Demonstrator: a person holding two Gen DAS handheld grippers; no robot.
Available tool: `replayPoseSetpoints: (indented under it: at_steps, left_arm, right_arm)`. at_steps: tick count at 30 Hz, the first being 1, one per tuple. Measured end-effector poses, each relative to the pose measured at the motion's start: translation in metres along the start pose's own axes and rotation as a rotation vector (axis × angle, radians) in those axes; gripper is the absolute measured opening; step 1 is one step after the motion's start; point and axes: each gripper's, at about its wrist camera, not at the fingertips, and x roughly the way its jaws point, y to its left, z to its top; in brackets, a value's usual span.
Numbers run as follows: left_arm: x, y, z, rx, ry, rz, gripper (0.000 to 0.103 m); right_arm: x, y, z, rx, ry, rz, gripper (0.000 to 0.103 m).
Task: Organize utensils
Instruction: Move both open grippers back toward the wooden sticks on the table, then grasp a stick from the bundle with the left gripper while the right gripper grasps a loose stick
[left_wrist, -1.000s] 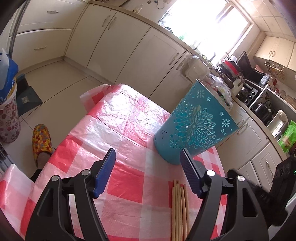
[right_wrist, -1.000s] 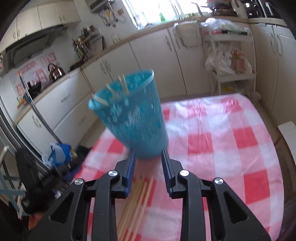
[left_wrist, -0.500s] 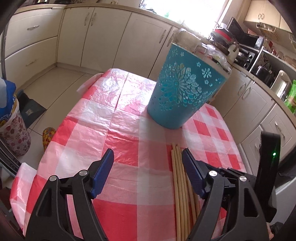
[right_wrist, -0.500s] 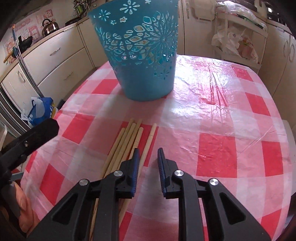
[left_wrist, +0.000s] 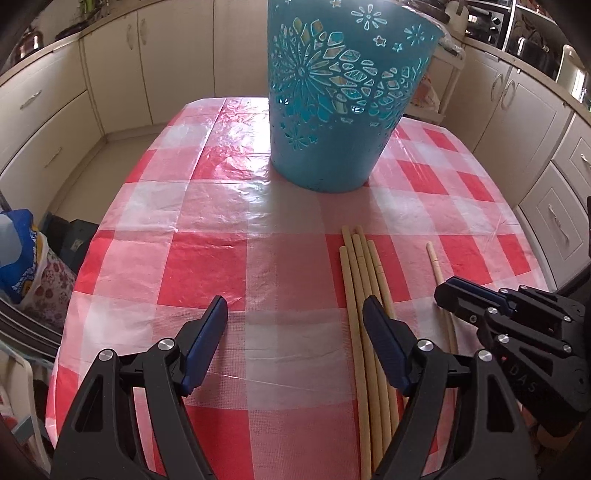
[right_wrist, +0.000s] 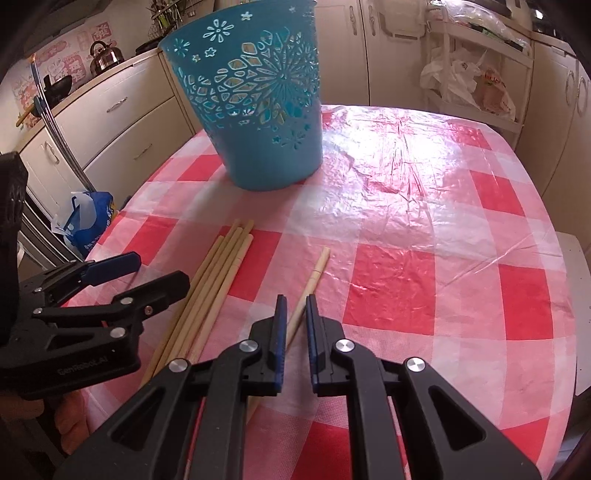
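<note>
Wooden and pale, a single chopstick (right_wrist: 314, 275) is lying on the red-and-white checked tablecloth (right_wrist: 424, 295), running in between the pads of the right gripper (right_wrist: 294, 306), whose jaws are closing around it, nearly together; whether the pads are pressing it yet I cannot tell. Just to its left a bundle of chopsticks (right_wrist: 218, 266) is resting apart from it. The left gripper (left_wrist: 295, 314) is hanging spread wide over the cloth, nothing between its fingers, the bundle passing under its right finger. Beyond both, a blue cut-out bucket (right_wrist: 255, 110) is standing upright. Only the right wrist view is showing a kettle (right_wrist: 104, 55) on the counter.
</note>
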Motion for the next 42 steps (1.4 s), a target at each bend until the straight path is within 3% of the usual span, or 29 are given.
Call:
replayPoseSetpoints:
  at_steps: [7,10,12,14,17,19,22,24,31,42]
  left_arm:
    - [0.004,-0.007,0.007,0.038,0.016,0.042,0.071]
    - [0.006,-0.013,0.011,0.08,0.01,0.041,0.048]
    - [0.006,-0.013,0.013,0.095,0.018,0.013,0.023]
    - [0.007,-0.008,0.017,0.082,0.032,-0.022,0.016]
    - [0.008,0.004,0.021,0.049,0.056,-0.1,0.014]
    - [0.009,0.006,0.023,0.051,0.072,-0.114,0.015]
    - [0.009,0.002,0.021,0.072,0.069,-0.106,0.015]
    - [0.009,-0.002,0.02,0.089,0.064,-0.114,0.007]
    - [0.008,-0.009,0.018,0.114,0.066,-0.1,0.007]
    - [0.011,-0.014,0.02,0.125,0.056,-0.061,0.008]
  right_arm:
    - [0.001,0.002,0.002,-0.006,0.003,-0.006,0.011]
    - [0.002,0.01,0.003,-0.049,0.008,-0.048,0.012]
    - [0.002,0.013,0.002,-0.076,0.011,-0.054,0.012]
    - [0.001,0.013,0.001,-0.093,0.021,-0.047,0.012]
    - [0.001,0.008,0.005,-0.084,0.047,-0.036,0.012]
    - [0.002,0.007,0.008,-0.08,0.057,-0.039,0.012]
    - [0.005,0.011,0.01,-0.097,0.057,-0.052,0.013]
    - [0.005,0.014,0.01,-0.113,0.06,-0.032,0.013]
    - [0.004,0.009,0.011,-0.091,0.079,-0.01,0.012]
    - [0.006,0.016,0.007,-0.112,0.036,-0.061,0.01]
